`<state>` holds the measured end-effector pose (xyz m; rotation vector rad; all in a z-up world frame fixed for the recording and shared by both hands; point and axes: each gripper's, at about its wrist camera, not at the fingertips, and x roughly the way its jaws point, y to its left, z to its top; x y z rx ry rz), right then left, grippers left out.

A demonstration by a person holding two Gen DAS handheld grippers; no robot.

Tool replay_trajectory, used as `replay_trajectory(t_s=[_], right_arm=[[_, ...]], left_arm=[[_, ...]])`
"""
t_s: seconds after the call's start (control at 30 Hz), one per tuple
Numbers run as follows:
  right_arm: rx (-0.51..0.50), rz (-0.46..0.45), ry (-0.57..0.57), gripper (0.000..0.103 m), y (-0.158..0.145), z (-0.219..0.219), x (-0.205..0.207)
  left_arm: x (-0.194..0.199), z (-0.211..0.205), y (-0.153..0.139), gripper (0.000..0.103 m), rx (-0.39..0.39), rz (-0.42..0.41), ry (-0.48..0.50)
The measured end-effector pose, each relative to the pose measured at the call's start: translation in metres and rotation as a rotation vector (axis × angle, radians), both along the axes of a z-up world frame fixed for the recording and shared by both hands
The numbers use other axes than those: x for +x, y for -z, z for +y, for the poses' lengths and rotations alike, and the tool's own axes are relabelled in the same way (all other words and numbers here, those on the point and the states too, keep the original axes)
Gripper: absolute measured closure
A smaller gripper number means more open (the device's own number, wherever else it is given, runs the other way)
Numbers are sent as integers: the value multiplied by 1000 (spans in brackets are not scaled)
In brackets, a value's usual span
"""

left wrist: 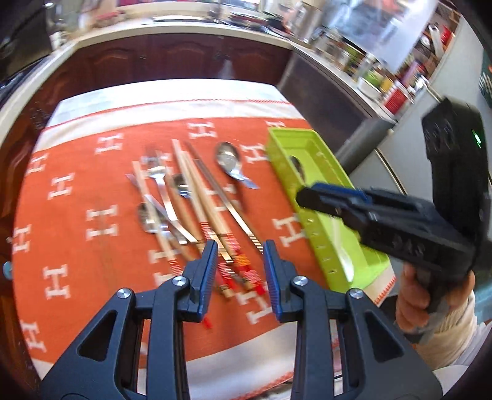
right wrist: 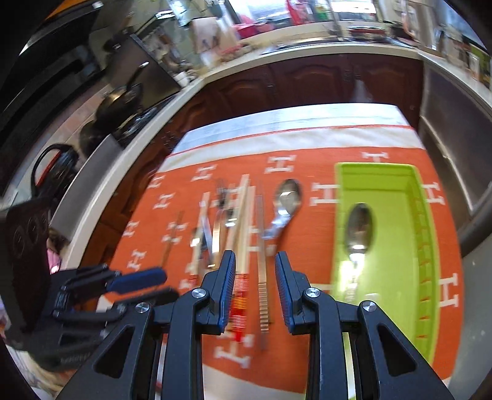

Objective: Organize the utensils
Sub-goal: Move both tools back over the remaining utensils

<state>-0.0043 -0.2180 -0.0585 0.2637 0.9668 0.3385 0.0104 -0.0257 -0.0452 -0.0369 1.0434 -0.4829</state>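
A pile of utensils lies on the orange cloth (left wrist: 77,190): wooden chopsticks (left wrist: 196,190), metal chopsticks (left wrist: 227,203), forks (left wrist: 160,181), spoons, and a loose short spoon (left wrist: 229,160). A green tray (left wrist: 310,197) stands to their right; it holds one spoon (right wrist: 358,227). My left gripper (left wrist: 238,270) is open and empty above the near ends of the chopsticks. My right gripper (right wrist: 255,289) is open and empty above the metal chopstick (right wrist: 261,277); from the left wrist view it (left wrist: 307,197) hovers over the tray (right wrist: 396,221).
The cloth (right wrist: 310,264) covers a small table. Dark wood cabinets (left wrist: 172,58) and a light countertop (left wrist: 184,29) with jars and clutter curve behind it. A stove with black pans (right wrist: 120,104) is at the far left. A steel appliance (right wrist: 455,147) stands at the right.
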Motion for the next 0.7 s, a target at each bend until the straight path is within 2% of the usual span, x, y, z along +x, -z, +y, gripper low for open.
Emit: replay_trajectory(t_s=[0.2,0.4,0.7], right_arm=[[0,-5,-102,76,-10,60,-7],[-16,9,-161,76,-9,113,-7],[-48,112,-163,76,50,150,11]], left_arm=[[0,49,-6,76,65,-56,-121],[4,89,5,76,86,-60,-211],[16,109,68,76,121,6,-265]])
